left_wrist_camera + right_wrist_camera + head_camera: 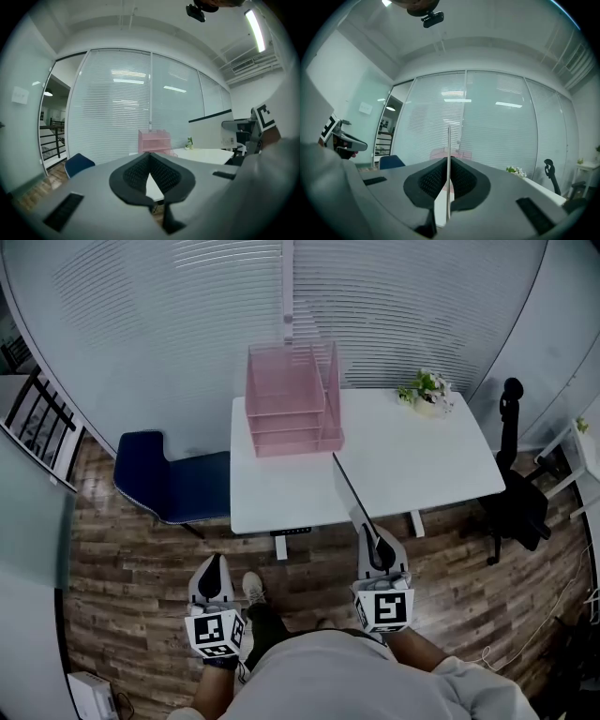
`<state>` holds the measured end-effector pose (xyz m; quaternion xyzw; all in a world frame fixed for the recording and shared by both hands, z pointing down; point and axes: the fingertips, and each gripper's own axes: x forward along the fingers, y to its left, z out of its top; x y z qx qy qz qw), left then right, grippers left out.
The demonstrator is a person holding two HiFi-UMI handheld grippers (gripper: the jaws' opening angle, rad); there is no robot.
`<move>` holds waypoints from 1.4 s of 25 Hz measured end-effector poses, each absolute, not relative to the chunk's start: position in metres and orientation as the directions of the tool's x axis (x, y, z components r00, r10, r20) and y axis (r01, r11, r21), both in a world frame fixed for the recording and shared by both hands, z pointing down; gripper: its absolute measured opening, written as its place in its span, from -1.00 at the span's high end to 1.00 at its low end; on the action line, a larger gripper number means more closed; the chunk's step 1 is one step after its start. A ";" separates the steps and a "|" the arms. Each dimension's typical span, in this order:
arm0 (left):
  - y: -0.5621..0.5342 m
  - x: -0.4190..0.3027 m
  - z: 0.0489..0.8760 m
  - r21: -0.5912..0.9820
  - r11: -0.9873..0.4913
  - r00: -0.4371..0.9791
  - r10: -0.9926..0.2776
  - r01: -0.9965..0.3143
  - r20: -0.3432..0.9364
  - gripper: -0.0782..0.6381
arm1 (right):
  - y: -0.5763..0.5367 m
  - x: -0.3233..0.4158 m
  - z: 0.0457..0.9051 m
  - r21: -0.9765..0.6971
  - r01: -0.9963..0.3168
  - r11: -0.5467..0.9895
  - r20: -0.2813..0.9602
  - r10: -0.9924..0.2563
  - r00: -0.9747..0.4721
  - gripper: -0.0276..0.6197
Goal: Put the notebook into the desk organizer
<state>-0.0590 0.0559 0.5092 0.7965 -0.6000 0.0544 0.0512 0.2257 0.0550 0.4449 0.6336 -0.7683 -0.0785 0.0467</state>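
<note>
The right gripper is clenched on the notebook. The notebook stands edge-on between the two dark pads and rises past their tips as a thin pale line. In the head view it runs forward and a little to the left from that gripper's jaws, and its far end shows against the near part of the white desk.

To the left of the right gripper, the left gripper is held over the wooden floor, short of the desk. Its jaws meet at the tips and hold nothing. Only a wedge-shaped gap shows behind the tips, and the desk top is visible through it.

The desk lies ahead of both grippers. At its far edge stands the pink desk organizer, a tiered, see-through rack, ahead of the left gripper and somewhat to its right. From the right gripper it lies ahead and to the left, partly hidden behind the upright notebook. The notebook is not in the organizer.

Farther right on the desk, ahead and right of the right gripper, sits a small potted plant. A blue chair stands ahead and left of the left gripper, beside the desk's left end. A black office chair stands off the desk's right end. Behind everything is a glass wall with white blinds.
</note>
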 end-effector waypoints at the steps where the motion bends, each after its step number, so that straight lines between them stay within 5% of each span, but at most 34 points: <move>1: 0.044 -0.061 0.511 0.017 -0.291 0.290 -0.946 -0.957 0.148 0.76 | 0.044 0.222 0.444 0.183 -0.968 0.173 -0.029 -0.983 -0.181 0.84; 21: -0.173 -0.169 0.522 0.053 -0.506 0.504 -0.836 -0.861 0.214 0.76 | -0.239 0.132 0.364 0.505 -0.863 0.021 -0.034 -0.998 -0.044 0.84; 35: -0.183 -0.176 0.537 0.084 -0.330 0.340 -0.908 -0.940 0.246 0.76 | -0.414 0.111 0.442 0.884 -0.335 0.326 0.293 -0.945 -0.147 0.84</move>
